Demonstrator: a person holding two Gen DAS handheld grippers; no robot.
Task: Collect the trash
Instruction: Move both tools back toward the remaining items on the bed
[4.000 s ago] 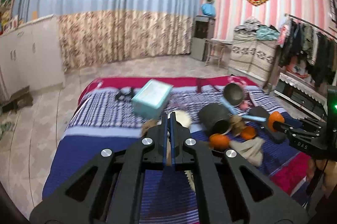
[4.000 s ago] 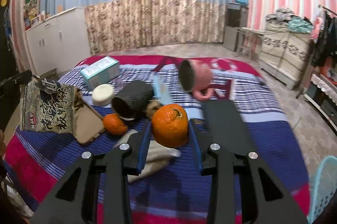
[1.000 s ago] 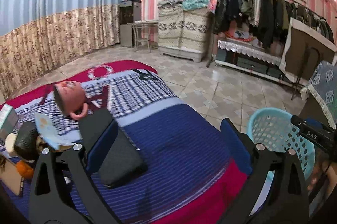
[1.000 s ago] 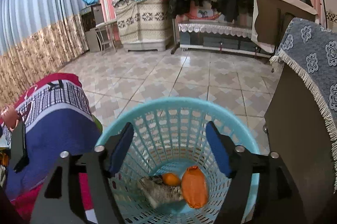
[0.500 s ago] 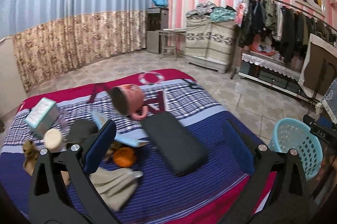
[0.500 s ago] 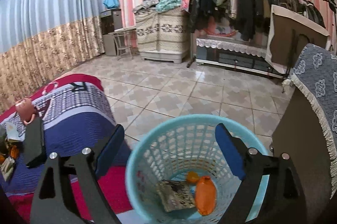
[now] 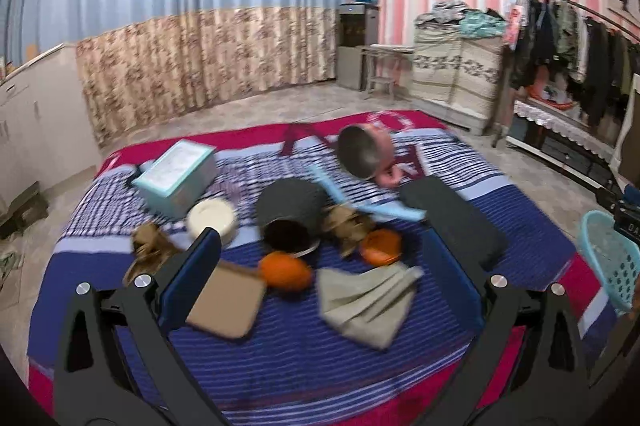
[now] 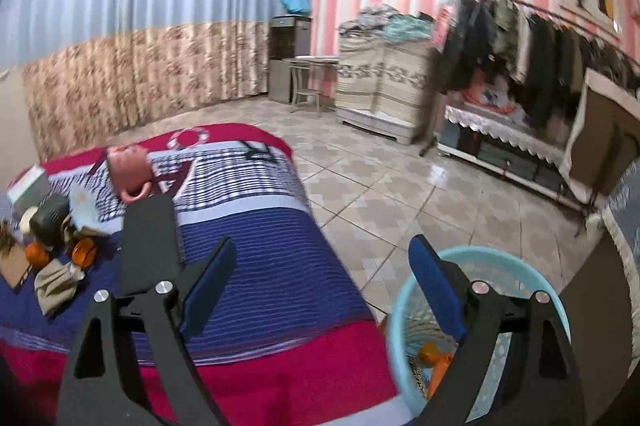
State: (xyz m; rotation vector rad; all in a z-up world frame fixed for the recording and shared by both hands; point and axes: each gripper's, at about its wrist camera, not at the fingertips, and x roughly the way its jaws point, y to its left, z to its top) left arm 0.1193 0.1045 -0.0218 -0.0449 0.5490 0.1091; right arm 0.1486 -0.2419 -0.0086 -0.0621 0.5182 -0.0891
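My left gripper (image 7: 320, 286) is open and empty above the striped bed (image 7: 400, 346). Under it lie two orange peel pieces (image 7: 285, 271) (image 7: 380, 246), a crumpled grey-green rag (image 7: 366, 302), a brown card (image 7: 226, 304) and brown crumpled scraps (image 7: 344, 222). My right gripper (image 8: 320, 286) is open and empty, over the bed's corner next to the light-blue trash basket (image 8: 516, 270). Orange trash (image 8: 432, 354) lies in the basket. The basket also shows in the left wrist view (image 7: 608, 258).
On the bed are a black case (image 7: 452, 222), a dark cup on its side (image 7: 290, 214), a pink mug (image 7: 366, 152), a teal box (image 7: 176, 176), a white lid (image 7: 212, 220) and a blue flat piece (image 7: 360, 198). A clothes rack (image 8: 540, 38) and tiled floor lie to the right.
Both grippers have swung left from the basket back toward the bed. The left one now looks down on the trash pile. The right one still has the basket at its right finger.
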